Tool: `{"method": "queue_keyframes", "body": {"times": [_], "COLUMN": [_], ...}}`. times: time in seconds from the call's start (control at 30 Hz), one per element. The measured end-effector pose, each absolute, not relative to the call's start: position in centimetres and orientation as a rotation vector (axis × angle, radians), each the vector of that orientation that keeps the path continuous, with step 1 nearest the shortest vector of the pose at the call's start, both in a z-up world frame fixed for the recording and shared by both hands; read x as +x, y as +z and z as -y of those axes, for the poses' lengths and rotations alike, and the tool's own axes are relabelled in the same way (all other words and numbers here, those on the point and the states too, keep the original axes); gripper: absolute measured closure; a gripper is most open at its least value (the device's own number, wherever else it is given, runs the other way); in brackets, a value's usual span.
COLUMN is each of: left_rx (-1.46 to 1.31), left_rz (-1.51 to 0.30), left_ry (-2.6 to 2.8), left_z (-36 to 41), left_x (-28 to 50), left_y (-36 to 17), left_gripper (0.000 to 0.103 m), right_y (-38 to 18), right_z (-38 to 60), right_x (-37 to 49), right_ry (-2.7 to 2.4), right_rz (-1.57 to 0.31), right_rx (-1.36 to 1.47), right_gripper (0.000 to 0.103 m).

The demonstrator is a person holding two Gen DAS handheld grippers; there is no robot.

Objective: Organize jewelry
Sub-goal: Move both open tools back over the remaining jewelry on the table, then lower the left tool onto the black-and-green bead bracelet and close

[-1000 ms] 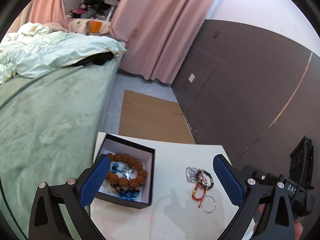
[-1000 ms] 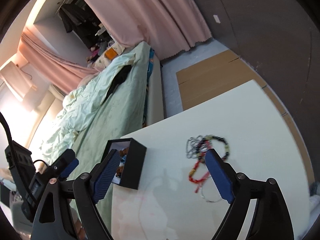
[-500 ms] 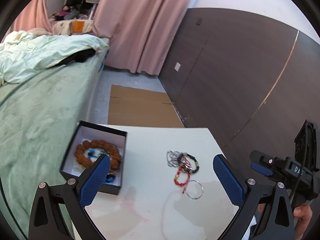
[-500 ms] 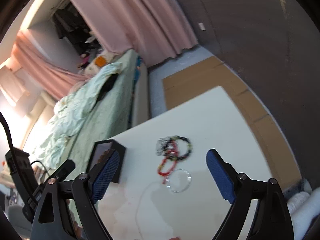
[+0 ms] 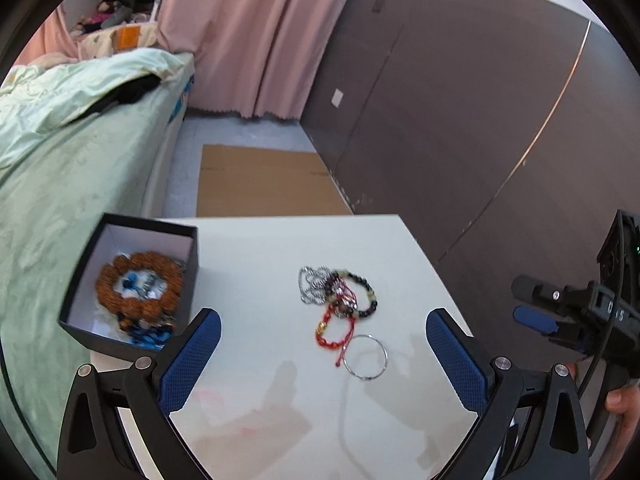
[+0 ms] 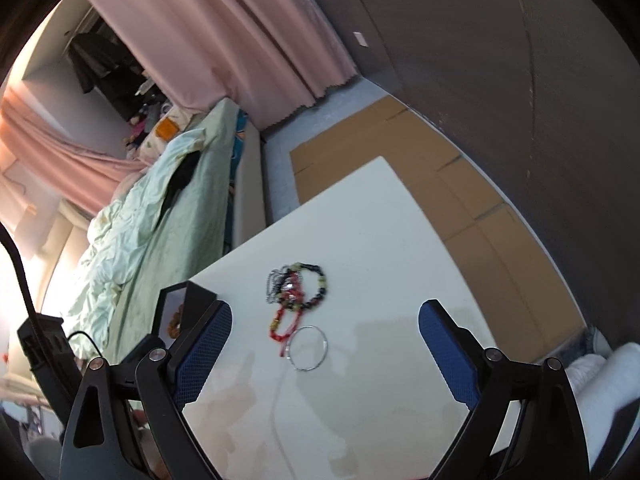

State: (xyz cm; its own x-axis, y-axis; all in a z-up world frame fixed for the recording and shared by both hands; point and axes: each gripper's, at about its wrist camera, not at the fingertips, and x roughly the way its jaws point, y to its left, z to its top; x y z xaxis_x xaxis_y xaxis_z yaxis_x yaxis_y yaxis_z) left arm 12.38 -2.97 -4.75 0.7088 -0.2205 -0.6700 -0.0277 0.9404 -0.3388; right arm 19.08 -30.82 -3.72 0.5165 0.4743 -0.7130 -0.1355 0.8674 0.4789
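Jewelry pile (image 5: 340, 304) lies loose on the white table (image 5: 280, 248) beside a black box (image 5: 132, 280); left gripper (image 5: 320, 340) and right gripper (image 6: 324, 332) hover spread wide, both empty.

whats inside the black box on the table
The black box holds a brown beaded bracelet lying over blue pieces and something silvery. What lies beneath the bracelet is covered and blurred.
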Motion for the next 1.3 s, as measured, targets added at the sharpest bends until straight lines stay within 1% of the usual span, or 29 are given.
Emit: {"method": "queue_keyframes", "body": {"times": [0.13, 0.17, 0.27, 0.43, 0.5, 0.53, 0.6, 0.67, 0.73, 0.8, 0.83, 0.93, 0.97, 1.0, 1.13, 1.2, 1.3], "left_rx": [-0.335, -0.33, -0.34, -0.352, -0.368, -0.374, -0.398, -0.429, -0.463, -0.476, -0.482, -0.487, -0.486, -0.486, -0.489, -0.488, -0.495], "left_rz": [-0.802, -0.809, -0.826, -0.849, -0.859, -0.861, -0.872, -0.88, -0.886, -0.892, -0.897, -0.912, -0.916, -0.922, -0.949, -0.964, -0.988], "left_ry": [-0.131, -0.134, -0.136, -0.148, -0.156, -0.161, -0.166, -0.169, -0.171, -0.17, -0.169, -0.165, -0.161, -0.157, -0.137, -0.13, -0.134], "left_z": [3.8, 4.0, 4.2, 5.0, 5.0, 5.1, 5.0, 4.8, 4.5, 4.5, 4.5, 4.8, 4.8, 4.9, 5.0, 5.1, 5.4], "left_x": [13.0, 13.2, 13.9, 15.1, 15.7, 16.0, 16.6, 17.2, 17.9, 18.5, 18.8, 19.7, 19.9, 20.1, 20.9, 21.2, 21.3], "left_y": [-5.6, -5.8, -6.5, -7.5, -8.0, -8.2, -8.6, -8.9, -9.2, -9.5, -9.7, -10.2, -10.4, -10.6, -11.5, -12.1, -12.7], "left_gripper": [0.001, 0.002, 0.009, 0.024, 0.038, 0.042, 0.058, 0.065, 0.066, 0.066, 0.066, 0.066, 0.068, 0.072, 0.078, 0.083, 0.084], "right_y": [-4.4, -4.5, -4.9, -6.1, -6.4, -6.6, -6.8, -7.1, -7.4, -7.8, -7.9, -8.3, -8.4, -8.4, -8.5, -8.6, -8.7], "right_z": [31.9, 32.0, 32.4, 32.7, 32.6, 32.6, 32.4, 32.0, 31.8, 31.5, 31.4, 31.1, 31.0, 31.0, 31.2, 31.3, 31.4], "right_x": [19.7, 19.8, 20.2, 21.3, 21.6, 21.7, 22.0, 22.5, 22.9, 23.4, 23.5, 24.1, 24.3, 24.4, 25.0, 25.3, 25.7], "right_ry": [0.34, 0.329, 0.307, 0.292, 0.283, 0.282, 0.293, 0.298, 0.3, 0.308, 0.311, 0.32, 0.32, 0.32, 0.317, 0.315, 0.308], "right_rz": [-0.99, -0.994, -1.009, -1.055, -1.067, -1.071, -1.077, -1.085, -1.092, -1.104, -1.111, -1.121, -1.123, -1.124, -1.126, -1.129, -1.131], "right_rx": [0.417, 0.416, 0.422, 0.458, 0.466, 0.473, 0.493, 0.509, 0.519, 0.53, 0.533, 0.549, 0.551, 0.553, 0.562, 0.567, 0.573], "right_gripper": [0.008, 0.008, 0.008, 0.008, 0.008, 0.008, 0.008, 0.008, 0.009, 0.017, 0.019, 0.02, 0.02, 0.02, 0.02, 0.02, 0.02]}}
